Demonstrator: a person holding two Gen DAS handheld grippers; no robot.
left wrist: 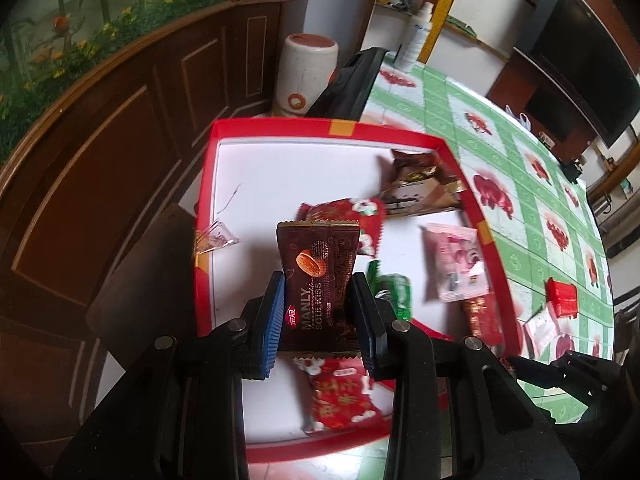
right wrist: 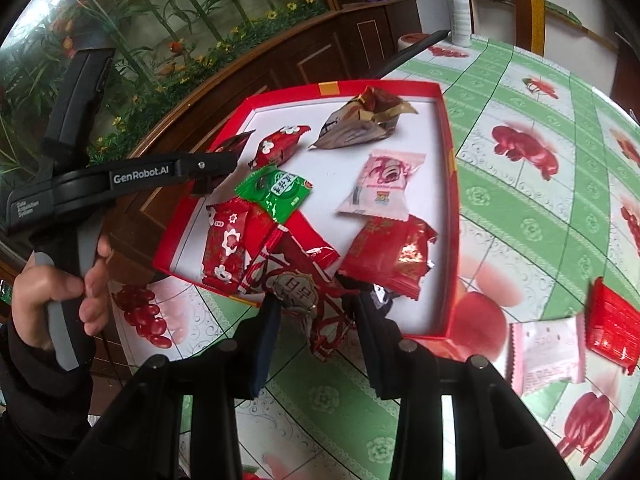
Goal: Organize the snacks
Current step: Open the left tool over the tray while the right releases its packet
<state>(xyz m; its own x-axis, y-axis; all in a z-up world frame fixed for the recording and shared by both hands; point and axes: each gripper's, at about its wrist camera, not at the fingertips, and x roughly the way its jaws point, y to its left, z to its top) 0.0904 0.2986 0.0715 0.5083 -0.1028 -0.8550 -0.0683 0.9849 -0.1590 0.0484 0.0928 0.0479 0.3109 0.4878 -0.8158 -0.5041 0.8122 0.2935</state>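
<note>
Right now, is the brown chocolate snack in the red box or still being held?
Held. The left gripper pinches the brown chocolate snack between its pads above the red box; the packet stands upright, not lying flat like the others.

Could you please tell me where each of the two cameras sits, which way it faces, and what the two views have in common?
Left wrist: on the left gripper, looking down along its fingers, which clamp a brown snack packet over the red tray; the other gripper's black frame shows at lower right.
Right wrist: on the right gripper, looking down at the tray's near edge, holding a red-and-white packet; the left gripper and the hand holding it show at left.
Shared: the tray, the green packet, the pink packet, the green-checked tablecloth.
</note>
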